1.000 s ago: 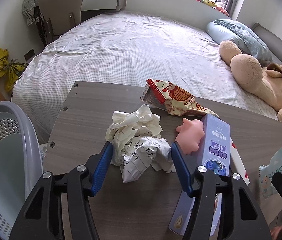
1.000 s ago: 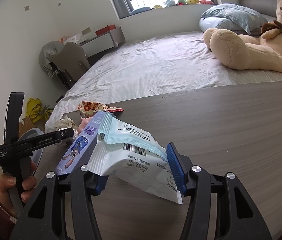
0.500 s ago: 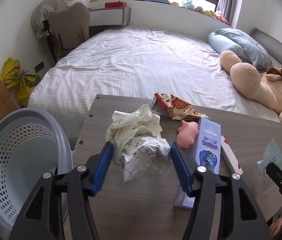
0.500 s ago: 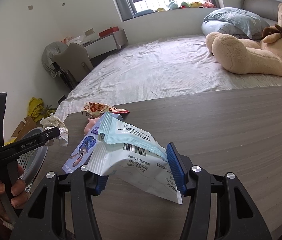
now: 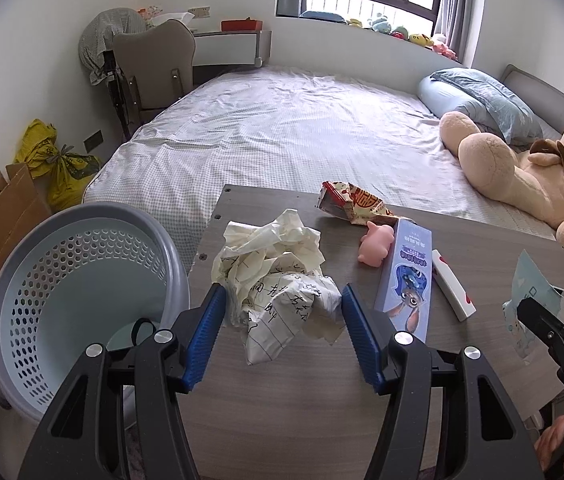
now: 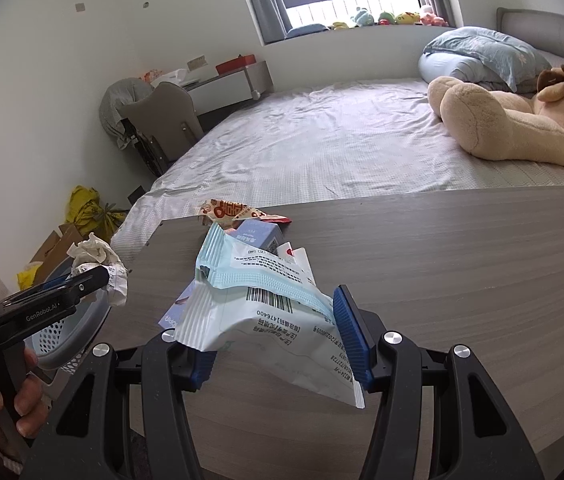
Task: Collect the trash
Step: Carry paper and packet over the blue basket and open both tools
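**2 grippers, each holding a piece of trash above the table**

The left gripper (image 5: pixel 282 316) is clamped on a wad of crumpled paper (image 5: pixel 277 276), cream sheets mixed with lined paper bearing handwriting, pressed between its 2 blue pads. From the right wrist view the wad (image 6: pixel 99 258) sits lifted above the table's left end, over the rim of the basket. The right gripper (image 6: pixel 271 328) grips a pale blue and white plastic wrapper (image 6: pixel 257 300) with a barcode; the wrapper bulges between the pads and hangs past the right finger, held above the tabletop.

Just left of the left gripper stands a light blue perforated laundry-style basket (image 5: pixel 41 288), beside the end of the grey wood-grain table (image 5: pixel 490 248). Left on the table are a red and cream snack wrapper (image 5: pixel 352 202) at the far edge, a small pink pig toy (image 5: pixel 376 242) near it, a tall lilac box (image 5: pixel 408 280) with a cartoon rabbit lying flat and touching the pig, and a white stick-shaped item with red marks (image 5: pixel 452 286) just beside the box.

Beyond the table lies a bed (image 5: pixel 302 136) with a large teddy bear (image 5: pixel 530 168) and a blue pillow (image 5: pixel 482 96).
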{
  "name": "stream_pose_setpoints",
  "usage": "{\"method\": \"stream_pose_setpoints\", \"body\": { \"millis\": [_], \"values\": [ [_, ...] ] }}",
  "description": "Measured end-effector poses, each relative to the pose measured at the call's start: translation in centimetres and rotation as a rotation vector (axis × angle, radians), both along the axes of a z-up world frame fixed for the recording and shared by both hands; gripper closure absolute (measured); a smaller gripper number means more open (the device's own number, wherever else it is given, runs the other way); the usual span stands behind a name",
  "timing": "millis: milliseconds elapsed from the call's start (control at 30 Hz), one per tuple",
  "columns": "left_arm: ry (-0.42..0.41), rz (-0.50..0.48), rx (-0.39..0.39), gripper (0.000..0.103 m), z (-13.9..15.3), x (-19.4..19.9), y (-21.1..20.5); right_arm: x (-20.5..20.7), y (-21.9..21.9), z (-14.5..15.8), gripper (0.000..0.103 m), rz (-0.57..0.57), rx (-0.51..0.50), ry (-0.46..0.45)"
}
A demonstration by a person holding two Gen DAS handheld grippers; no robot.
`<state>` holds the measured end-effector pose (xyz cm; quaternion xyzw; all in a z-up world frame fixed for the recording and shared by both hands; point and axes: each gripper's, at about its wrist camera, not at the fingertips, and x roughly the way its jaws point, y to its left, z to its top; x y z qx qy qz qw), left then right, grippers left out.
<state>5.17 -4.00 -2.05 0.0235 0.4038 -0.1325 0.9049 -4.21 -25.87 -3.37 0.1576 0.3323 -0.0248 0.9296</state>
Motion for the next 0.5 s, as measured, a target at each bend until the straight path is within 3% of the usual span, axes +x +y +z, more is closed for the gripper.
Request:
{"method": "stream_pose_setpoints", "body": {
  "millis": [500],
  "values": [
    [-0.022,0.039,0.000,0.045,0.6,-3.9,4.0,-0.7,5.4,1.4,0.051,0.109,0.029,-0.027]
  ]
}}
